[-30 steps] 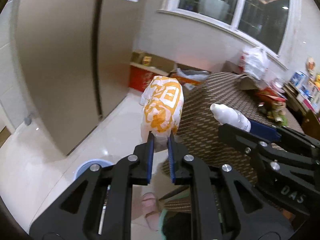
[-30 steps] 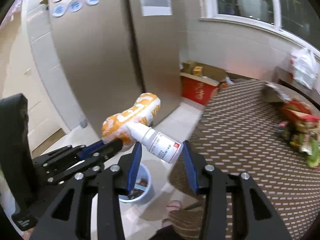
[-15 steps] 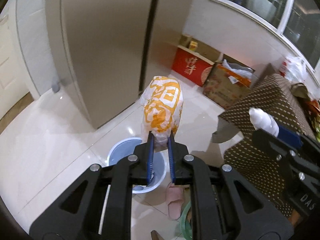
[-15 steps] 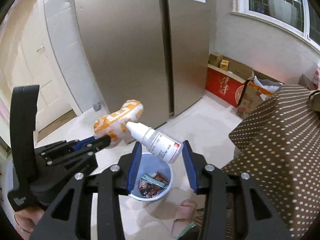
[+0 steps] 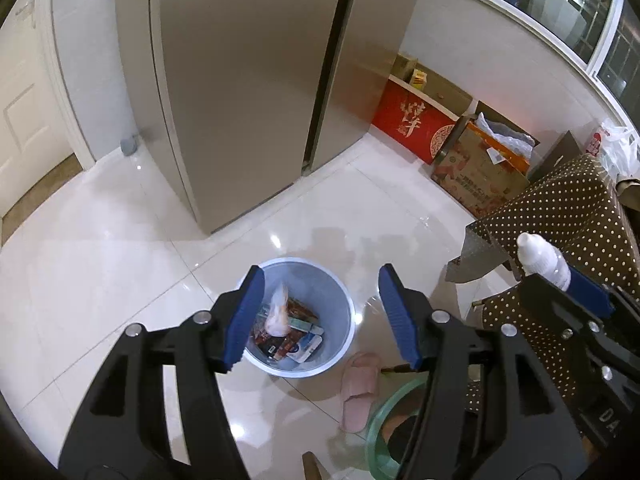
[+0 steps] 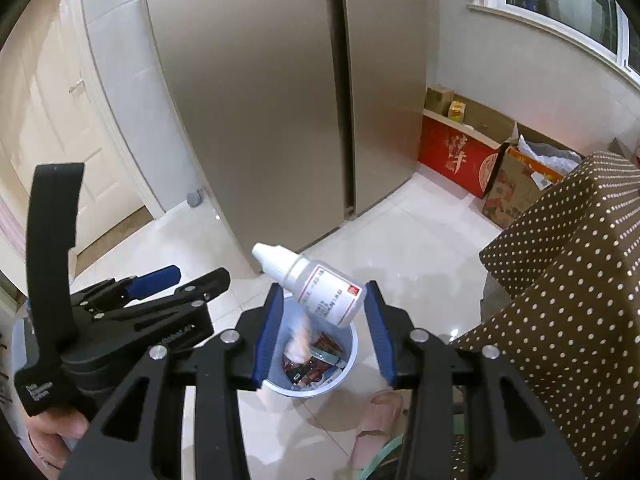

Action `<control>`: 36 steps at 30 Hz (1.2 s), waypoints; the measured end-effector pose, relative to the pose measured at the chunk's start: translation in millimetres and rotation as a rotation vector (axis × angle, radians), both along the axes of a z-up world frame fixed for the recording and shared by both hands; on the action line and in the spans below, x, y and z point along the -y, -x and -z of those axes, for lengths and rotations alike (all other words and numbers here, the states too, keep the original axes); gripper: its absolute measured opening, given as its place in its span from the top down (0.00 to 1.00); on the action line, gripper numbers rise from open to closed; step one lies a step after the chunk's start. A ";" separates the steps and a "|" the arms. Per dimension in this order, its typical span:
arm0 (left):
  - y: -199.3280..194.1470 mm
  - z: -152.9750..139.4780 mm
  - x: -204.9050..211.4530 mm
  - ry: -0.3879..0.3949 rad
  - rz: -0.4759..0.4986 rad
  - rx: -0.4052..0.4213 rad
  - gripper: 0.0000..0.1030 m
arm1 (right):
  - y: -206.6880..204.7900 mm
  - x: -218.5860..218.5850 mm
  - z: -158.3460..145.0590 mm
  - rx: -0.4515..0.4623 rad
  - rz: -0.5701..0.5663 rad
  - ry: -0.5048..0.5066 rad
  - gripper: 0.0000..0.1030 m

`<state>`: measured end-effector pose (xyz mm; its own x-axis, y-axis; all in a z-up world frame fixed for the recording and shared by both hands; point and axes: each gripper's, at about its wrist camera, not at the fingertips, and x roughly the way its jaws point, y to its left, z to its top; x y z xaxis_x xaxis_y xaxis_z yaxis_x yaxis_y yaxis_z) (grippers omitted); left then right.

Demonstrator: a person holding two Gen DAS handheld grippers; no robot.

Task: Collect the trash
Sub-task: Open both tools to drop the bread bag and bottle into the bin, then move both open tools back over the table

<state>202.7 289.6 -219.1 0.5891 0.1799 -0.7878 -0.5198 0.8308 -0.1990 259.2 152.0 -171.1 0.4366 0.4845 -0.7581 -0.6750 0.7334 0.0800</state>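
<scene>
Door: a white door [image 6: 48, 120] stood at far left.
Left gripper [image 5: 320, 312]: fingers apart, having just been opening, nothing between the blue pads; positioned above the bin.
Wrapper [image 5: 278, 312]: the white-and-orange wrapper appeared blurred inside the bin's mouth, over the packets already there; whether it had come to rest could not be told.
Bin [image 5: 344, 320]: a pale blue bin on the white tile floor, in front of the fridge [image 5: 248, 92].
Slipper [image 5: 360, 388]: pink, on the floor just beside the bin.
Right gripper [image 6: 320, 320]: fingers clamped on a white bottle [image 6: 320, 284], cap tilted up and left, above the bin.
Table [image 6: 572, 280]: a brown dotted cloth covered it, at right.
</scene>
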 end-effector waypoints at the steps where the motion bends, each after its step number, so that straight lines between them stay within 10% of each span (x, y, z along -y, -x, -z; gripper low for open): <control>1: 1.3 0.2 -1.1 0.002 -0.002 0.003 0.43 | -0.3 -1.5 1.3 -0.001 -0.001 0.002 0.60; 21: 26.7 -36.6 -5.0 -0.142 -0.092 0.027 0.43 | 0.4 -31.7 -17.4 0.043 -0.029 -0.080 0.41; 36: -10.6 -79.4 113.4 -0.101 0.222 0.127 0.43 | 8.5 127.7 -77.1 0.219 0.179 -0.028 0.41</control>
<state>213.3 176.2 -139.6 0.7159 0.1095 -0.6895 -0.2988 0.9406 -0.1609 250.8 24.2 -93.9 0.6691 0.4044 -0.6235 -0.5382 0.8422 -0.0313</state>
